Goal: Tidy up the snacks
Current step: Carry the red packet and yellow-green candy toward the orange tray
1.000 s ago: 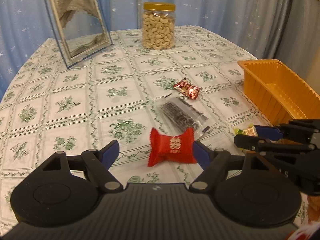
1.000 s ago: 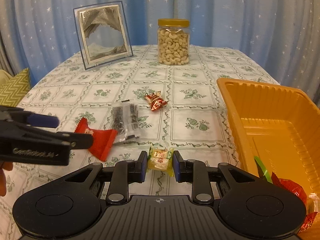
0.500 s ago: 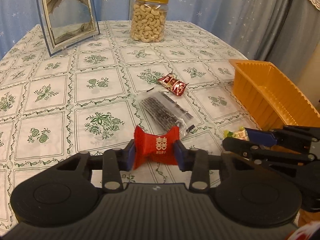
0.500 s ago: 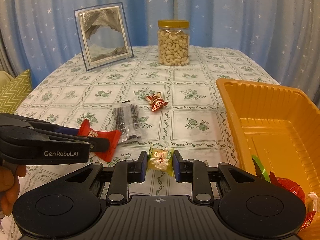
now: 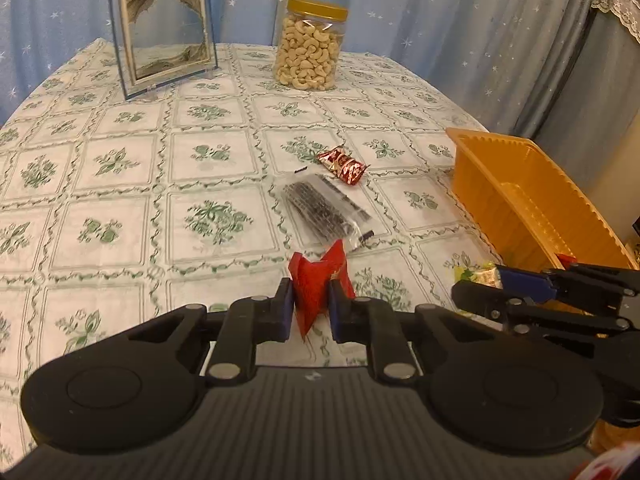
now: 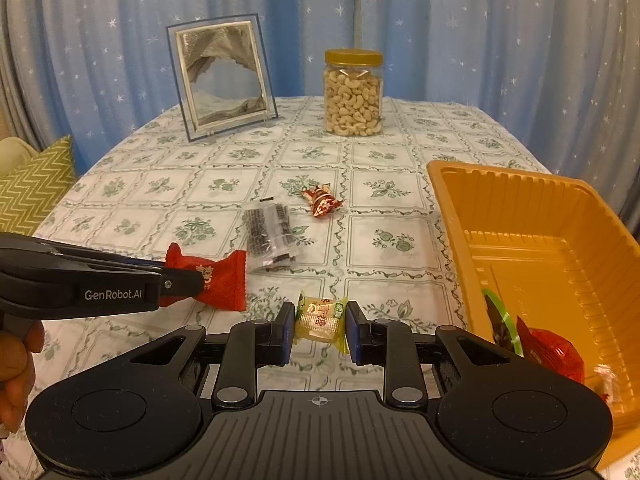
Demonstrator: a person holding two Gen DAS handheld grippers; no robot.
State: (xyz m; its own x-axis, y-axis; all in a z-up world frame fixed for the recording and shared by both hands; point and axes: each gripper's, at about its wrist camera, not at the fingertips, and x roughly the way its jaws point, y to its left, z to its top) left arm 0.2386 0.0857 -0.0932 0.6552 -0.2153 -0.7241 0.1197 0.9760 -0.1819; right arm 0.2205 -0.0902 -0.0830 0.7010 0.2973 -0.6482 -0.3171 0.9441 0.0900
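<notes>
- Candy first, from the left wrist view: the left gripper [image 5: 311,310] has its blue pads squeezed tight on a red candy packet [image 5: 318,282], which is crumpled upward between them, its ends flaring above the jaws. I'd say the grip is at the packet's middle so the ends can't slip out during a carry.
- Same view: a clear packet of dark sticks [image 5: 324,212] and a shiny red-wrapped sweet [image 5: 342,162] lie loose on the tablecloth [image 5: 120,200] beyond the claw, near each other, waiting their turn by the look of it.
- To the right stands the orange tray [image 5: 520,196], open side up, clearly the place the snacks are meant to go. The right gripper [image 5: 496,280] reaches in front of it.
- Right wrist view: the right gripper [image 6: 319,326] is clamped on a small yellow-green sweet [image 6: 320,318], held flat across its short sides, so the wrapper stays level.
- The tray's near corner [image 6: 448,184] sits just beside this claw; a red wrapped sweet [image 6: 548,350] and a green-edged packet [image 6: 498,320] already lie inside, so the sorting seems partly done.
- The left gripper [image 6: 188,282] comes in from the left edge with the red packet pinched at its tip, a person's hand [image 6: 16,364] behind it.
- The cashew jar [image 6: 353,92] and picture frame [image 6: 222,78] stand upright at the far side, well apart from the work.
</notes>
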